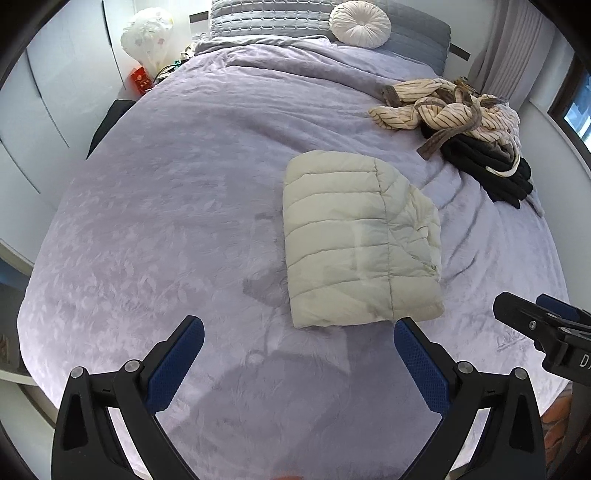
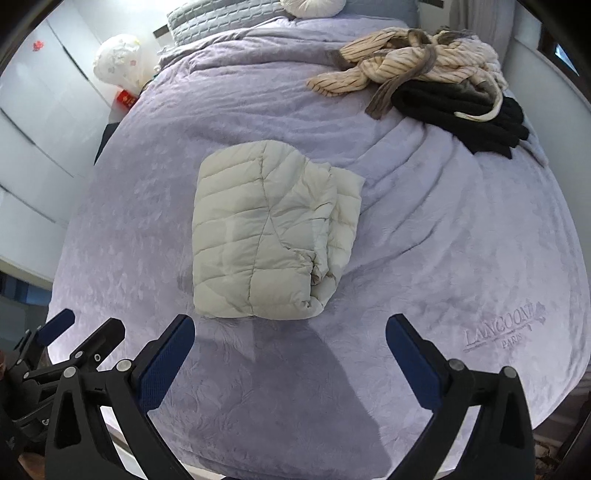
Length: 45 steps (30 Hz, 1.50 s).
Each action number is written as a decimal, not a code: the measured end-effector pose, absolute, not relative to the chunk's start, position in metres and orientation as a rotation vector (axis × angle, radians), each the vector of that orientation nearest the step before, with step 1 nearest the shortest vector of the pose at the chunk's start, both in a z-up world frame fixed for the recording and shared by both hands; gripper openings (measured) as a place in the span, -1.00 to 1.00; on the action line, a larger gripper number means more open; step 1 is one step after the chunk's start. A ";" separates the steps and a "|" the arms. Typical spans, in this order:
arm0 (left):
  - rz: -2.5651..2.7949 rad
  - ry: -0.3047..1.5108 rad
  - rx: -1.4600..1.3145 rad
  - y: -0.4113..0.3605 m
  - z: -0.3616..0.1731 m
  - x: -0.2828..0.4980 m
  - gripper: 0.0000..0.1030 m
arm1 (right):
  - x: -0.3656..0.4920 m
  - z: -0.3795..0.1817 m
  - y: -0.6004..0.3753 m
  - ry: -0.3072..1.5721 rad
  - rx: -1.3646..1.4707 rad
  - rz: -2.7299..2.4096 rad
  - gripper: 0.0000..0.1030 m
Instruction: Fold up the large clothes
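Observation:
A cream quilted puffer jacket (image 1: 358, 240) lies folded into a compact rectangle on the lavender bedspread (image 1: 166, 221); it also shows in the right wrist view (image 2: 266, 232). My left gripper (image 1: 297, 334) is open and empty, held above the bed just in front of the jacket's near edge. My right gripper (image 2: 290, 330) is open and empty, also just short of the jacket. The right gripper shows at the right edge of the left wrist view (image 1: 532, 323). The left gripper shows at the lower left of the right wrist view (image 2: 86, 325).
A heap of unfolded clothes, a striped cream garment (image 2: 406, 61) over a black one (image 2: 465, 114), lies at the bed's far right. Grey pillows (image 1: 266, 16) and a round white cushion (image 1: 360, 23) sit at the head. White wardrobe doors (image 1: 44, 92) stand left.

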<state>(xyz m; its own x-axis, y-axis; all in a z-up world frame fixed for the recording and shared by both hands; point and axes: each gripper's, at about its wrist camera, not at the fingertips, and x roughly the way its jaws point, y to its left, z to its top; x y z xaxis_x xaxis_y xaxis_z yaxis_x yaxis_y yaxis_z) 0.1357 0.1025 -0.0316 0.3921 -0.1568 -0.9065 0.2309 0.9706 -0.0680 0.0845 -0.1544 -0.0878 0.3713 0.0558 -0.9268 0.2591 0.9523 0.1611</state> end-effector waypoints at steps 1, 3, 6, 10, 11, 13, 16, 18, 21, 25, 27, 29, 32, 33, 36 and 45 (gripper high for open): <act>-0.249 1.143 0.072 0.103 -0.030 0.134 1.00 | 0.082 -0.086 -0.154 1.187 0.297 -0.146 0.99; -0.252 1.145 0.073 0.104 -0.026 0.131 1.00 | 0.078 -0.081 -0.153 1.183 0.295 -0.158 0.99; -0.260 1.141 0.076 0.105 -0.020 0.128 1.00 | 0.072 -0.073 -0.152 1.175 0.296 -0.182 0.99; -0.272 1.120 0.079 0.104 -0.008 0.123 1.00 | 0.068 -0.061 -0.152 1.162 0.283 -0.210 0.99; -0.272 1.117 0.082 0.103 -0.006 0.123 1.00 | 0.066 -0.059 -0.151 1.157 0.281 -0.211 0.99; -0.272 1.110 0.086 0.103 -0.001 0.122 1.00 | 0.065 -0.053 -0.150 1.147 0.271 -0.216 0.99; -0.271 1.111 0.075 0.103 0.004 0.121 1.00 | 0.064 -0.048 -0.148 1.137 0.262 -0.220 0.99; -0.269 1.108 0.071 0.104 0.006 0.120 1.00 | 0.063 -0.043 -0.147 1.129 0.259 -0.221 0.99; -0.262 1.103 0.073 0.105 0.010 0.120 1.00 | 0.063 -0.040 -0.146 1.124 0.252 -0.223 0.99; -0.255 1.096 0.082 0.104 0.012 0.119 1.00 | 0.062 -0.038 -0.144 1.122 0.250 -0.223 0.99; -0.253 1.092 0.086 0.104 0.014 0.118 1.00 | 0.063 -0.038 -0.144 1.124 0.250 -0.223 0.99; -0.255 1.092 0.089 0.104 0.014 0.118 1.00 | 0.062 -0.039 -0.144 1.127 0.251 -0.224 0.99; -0.256 1.091 0.086 0.104 0.015 0.116 1.00 | 0.063 -0.038 -0.144 1.128 0.254 -0.221 0.99; -0.256 1.091 0.088 0.103 0.015 0.116 1.00 | 0.063 -0.038 -0.144 1.129 0.253 -0.220 0.99; -0.256 1.092 0.089 0.103 0.015 0.115 1.00 | 0.063 -0.039 -0.143 1.131 0.253 -0.219 0.99; -0.254 1.092 0.090 0.102 0.014 0.115 1.00 | 0.062 -0.039 -0.143 1.133 0.253 -0.218 0.99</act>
